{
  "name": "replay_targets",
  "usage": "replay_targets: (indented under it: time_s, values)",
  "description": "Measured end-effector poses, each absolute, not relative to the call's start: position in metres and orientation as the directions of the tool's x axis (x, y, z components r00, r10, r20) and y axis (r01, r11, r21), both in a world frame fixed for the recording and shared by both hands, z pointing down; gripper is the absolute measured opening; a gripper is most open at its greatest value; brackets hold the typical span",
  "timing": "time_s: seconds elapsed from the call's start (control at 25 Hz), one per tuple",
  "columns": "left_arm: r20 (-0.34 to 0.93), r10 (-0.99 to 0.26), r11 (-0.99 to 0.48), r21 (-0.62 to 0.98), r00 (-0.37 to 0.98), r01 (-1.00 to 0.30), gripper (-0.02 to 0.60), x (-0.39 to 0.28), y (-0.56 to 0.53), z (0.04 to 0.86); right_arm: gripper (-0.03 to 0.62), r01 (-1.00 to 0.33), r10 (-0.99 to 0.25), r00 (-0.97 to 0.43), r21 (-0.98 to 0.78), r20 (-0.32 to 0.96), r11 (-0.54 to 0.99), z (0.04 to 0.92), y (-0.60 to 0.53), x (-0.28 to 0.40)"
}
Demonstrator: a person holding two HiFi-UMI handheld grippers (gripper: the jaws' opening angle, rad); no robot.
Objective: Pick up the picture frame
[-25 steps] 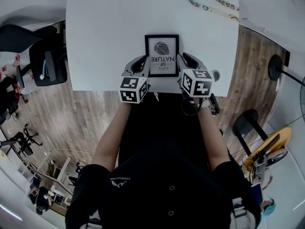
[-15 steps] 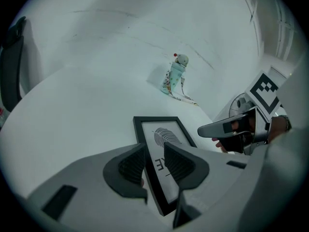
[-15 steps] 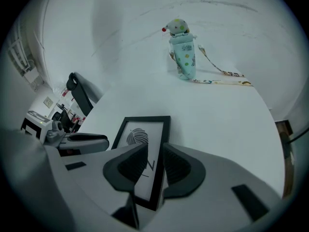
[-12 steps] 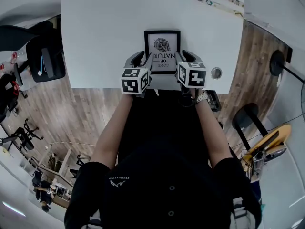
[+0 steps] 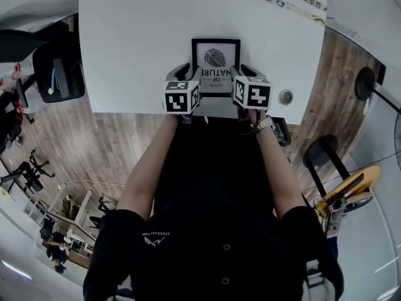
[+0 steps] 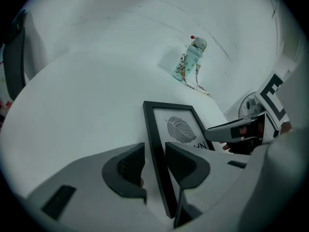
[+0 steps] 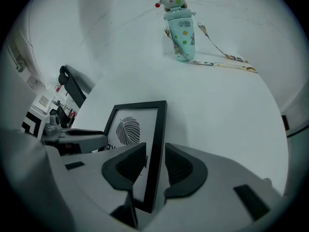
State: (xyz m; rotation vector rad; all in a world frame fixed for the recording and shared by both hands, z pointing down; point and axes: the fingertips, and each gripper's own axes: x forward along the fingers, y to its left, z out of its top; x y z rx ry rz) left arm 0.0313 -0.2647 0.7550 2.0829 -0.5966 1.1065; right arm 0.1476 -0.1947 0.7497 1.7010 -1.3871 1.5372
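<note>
A black picture frame [image 5: 216, 58] with a leaf print lies flat on the white table [image 5: 138, 42], close to its near edge. My left gripper [image 5: 191, 75] points steeply down over the frame's left border [image 6: 153, 144]. Its jaws stand wide, one on each side of that border, and there are gaps at the pads. My right gripper [image 5: 241, 74] straddles the right border [image 7: 157, 144] in the same way. Its jaws are opening and the pads are clear of the wood. Each gripper also shows in the other's view, the right gripper [image 6: 236, 129] and the left gripper [image 7: 72, 137].
A teal cup with a plush top and a patterned lanyard [image 7: 179, 33] stands at the table's far side [image 6: 191, 62]. A round cable grommet [image 5: 286, 96] sits right of the frame. A black office chair [image 5: 56, 74] stands off the table's left edge, over wood floor.
Both grippers have come down and drawn in onto the frame's side borders. Their marker cubes now sit closer together, over the frame's lower corners.
</note>
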Motion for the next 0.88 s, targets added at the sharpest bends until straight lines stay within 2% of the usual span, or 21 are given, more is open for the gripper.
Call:
replay_targets:
  time_s: [0.28, 0.88]
  values:
    - [0.865, -0.059, -0.645, 0.348, 0.498, -0.681, 0.118, 0.0304, -0.2655, 0.7566, 0.112, -0.882, -0.323, -0.142, -0.268, 0.936, -0.389, 0.7582, -0.1915, 0.1420]
    - [0.889, -0.073, -0.625, 0.312, 0.452, -0.715, 0.077, 0.0314, -0.2649, 0.7551, 0.069, -0.853, -0.332, -0.146, -0.289, 0.932, -0.434, 0.7563, -0.1889, 0.1446]
